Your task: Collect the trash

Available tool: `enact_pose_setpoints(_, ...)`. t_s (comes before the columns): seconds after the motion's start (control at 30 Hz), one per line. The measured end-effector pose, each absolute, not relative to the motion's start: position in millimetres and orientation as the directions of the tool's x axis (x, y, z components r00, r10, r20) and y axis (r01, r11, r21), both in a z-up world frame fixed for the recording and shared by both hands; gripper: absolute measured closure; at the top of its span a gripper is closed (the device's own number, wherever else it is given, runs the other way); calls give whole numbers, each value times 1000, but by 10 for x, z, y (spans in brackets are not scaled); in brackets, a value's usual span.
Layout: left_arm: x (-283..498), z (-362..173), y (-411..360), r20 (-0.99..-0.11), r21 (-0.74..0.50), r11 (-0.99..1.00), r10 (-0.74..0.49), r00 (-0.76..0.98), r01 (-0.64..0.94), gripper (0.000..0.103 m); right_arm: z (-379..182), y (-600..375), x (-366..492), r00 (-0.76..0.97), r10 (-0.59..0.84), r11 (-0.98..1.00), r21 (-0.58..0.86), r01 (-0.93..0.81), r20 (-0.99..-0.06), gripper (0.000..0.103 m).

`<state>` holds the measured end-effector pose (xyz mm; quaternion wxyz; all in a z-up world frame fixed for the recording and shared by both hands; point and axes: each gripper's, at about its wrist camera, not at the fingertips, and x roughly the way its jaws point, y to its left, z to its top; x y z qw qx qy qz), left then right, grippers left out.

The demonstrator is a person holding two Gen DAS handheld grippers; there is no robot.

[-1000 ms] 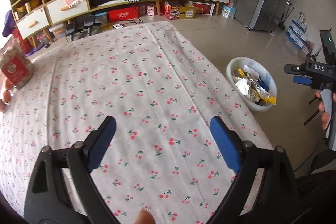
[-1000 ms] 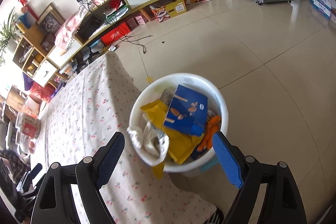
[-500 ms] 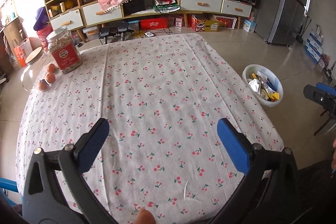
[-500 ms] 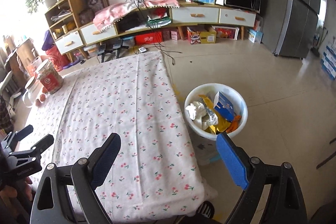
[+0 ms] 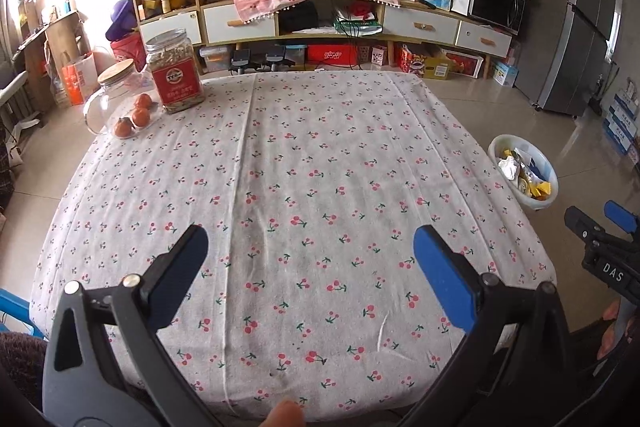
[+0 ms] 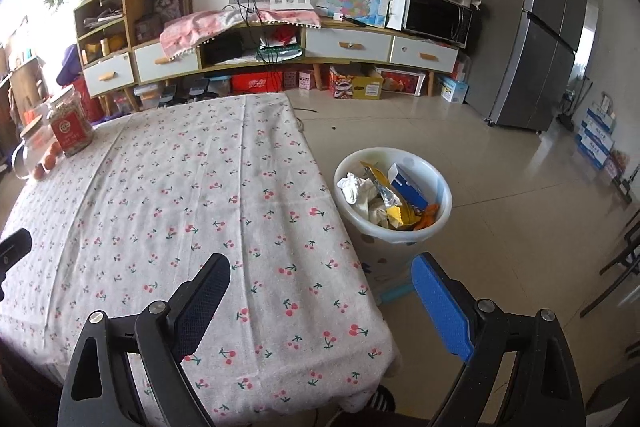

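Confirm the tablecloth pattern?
White tablecloth with small red cherries on green stems, printed all over. Clearest in the left wrist view.

The tabletop [image 5: 320, 155] is covered by matt woven cloth, lightly creased, printed with cherries. The bin [image 6: 434, 223] is seen as smooth white plastic; crumpled paper [image 6: 354, 187] and shiny foil wrappers [image 6: 386, 193] are noted inside. The floor [image 6: 500, 163] is formed of glossy tiles. The jar [image 5: 174, 71] is seen as clear plastic with a paper label. The gripper fingers [image 5: 440, 283] are faced with matt blue textured pads.
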<state>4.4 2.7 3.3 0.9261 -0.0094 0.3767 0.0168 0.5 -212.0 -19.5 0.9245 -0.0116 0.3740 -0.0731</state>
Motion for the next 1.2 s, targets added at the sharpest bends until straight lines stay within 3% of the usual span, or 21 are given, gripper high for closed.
enact_pose_setpoints(1.2,-20,-7,-31,-713,-15,1000,5,702,-23,1,-283,-2150,-39,700,-182,983,-98,159,-691,9)
